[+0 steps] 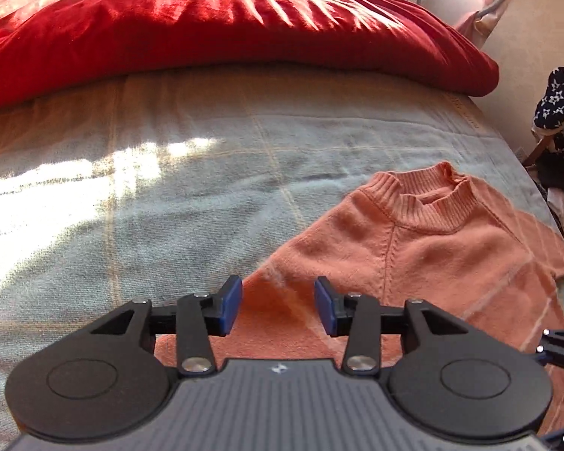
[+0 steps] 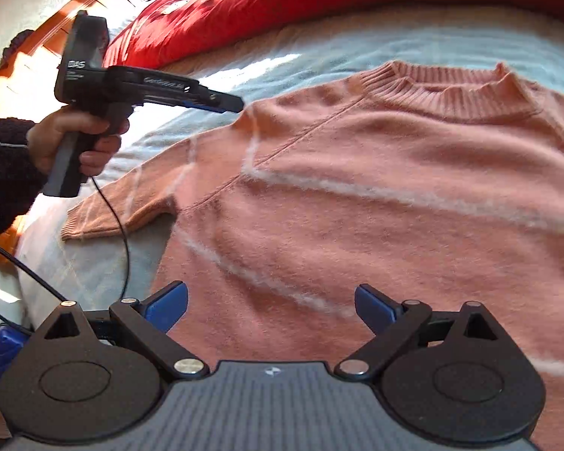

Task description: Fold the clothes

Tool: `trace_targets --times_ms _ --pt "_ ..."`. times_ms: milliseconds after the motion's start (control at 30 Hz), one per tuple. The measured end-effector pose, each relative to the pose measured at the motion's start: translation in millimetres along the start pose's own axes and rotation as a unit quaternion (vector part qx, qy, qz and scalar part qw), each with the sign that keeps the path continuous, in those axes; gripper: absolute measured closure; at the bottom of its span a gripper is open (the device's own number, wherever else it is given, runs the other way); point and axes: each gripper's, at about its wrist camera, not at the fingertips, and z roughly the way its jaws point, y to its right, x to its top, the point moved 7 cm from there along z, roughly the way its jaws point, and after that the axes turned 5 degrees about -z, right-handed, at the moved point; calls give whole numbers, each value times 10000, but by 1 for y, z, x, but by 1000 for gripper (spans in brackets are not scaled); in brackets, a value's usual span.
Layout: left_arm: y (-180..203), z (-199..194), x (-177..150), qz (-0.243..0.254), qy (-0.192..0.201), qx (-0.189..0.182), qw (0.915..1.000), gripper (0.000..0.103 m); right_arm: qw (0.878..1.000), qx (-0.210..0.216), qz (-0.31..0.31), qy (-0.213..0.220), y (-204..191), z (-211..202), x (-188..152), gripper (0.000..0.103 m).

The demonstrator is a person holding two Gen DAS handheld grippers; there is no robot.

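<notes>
A salmon-pink knit sweater (image 2: 357, 195) with thin white stripes lies flat, front up, on the bed, its ribbed collar (image 2: 451, 94) toward the far side. It also shows in the left wrist view (image 1: 432, 248). My left gripper (image 1: 278, 306) is open and empty, hovering over the sweater's left shoulder and sleeve; it also shows in the right wrist view (image 2: 225, 105), held in a hand. My right gripper (image 2: 270, 306) is wide open and empty above the sweater's lower body. The short left sleeve (image 2: 120, 206) lies spread out to the side.
The bed has a pale blue-grey checked cover (image 1: 150, 195). A thick red blanket (image 1: 206, 26) lies bunched across the far side. A chair with dark star-patterned cloth (image 1: 558, 112) stands beyond the bed's right edge. A black cable (image 2: 120, 248) hangs from the left gripper's handle.
</notes>
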Motion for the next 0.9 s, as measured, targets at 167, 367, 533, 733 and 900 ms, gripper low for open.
trace_targets --times_ms 167,367,533,733,900 --pt "42 13 -10 350 114 -172 9992 47 9858 -1599 -220 462 73 -34 23 0" --pt "51 39 -20 194 292 -6 9994 47 9727 -2219 -138 668 163 -28 52 0" --pt "55 46 -11 105 431 217 9988 41 9700 -2333 -125 675 197 9 55 0" --pt "61 65 12 125 550 469 9973 27 9654 -2436 -43 933 215 28 87 0" --pt "61 72 24 7 492 614 9969 26 9657 -2346 142 1105 224 35 101 0"
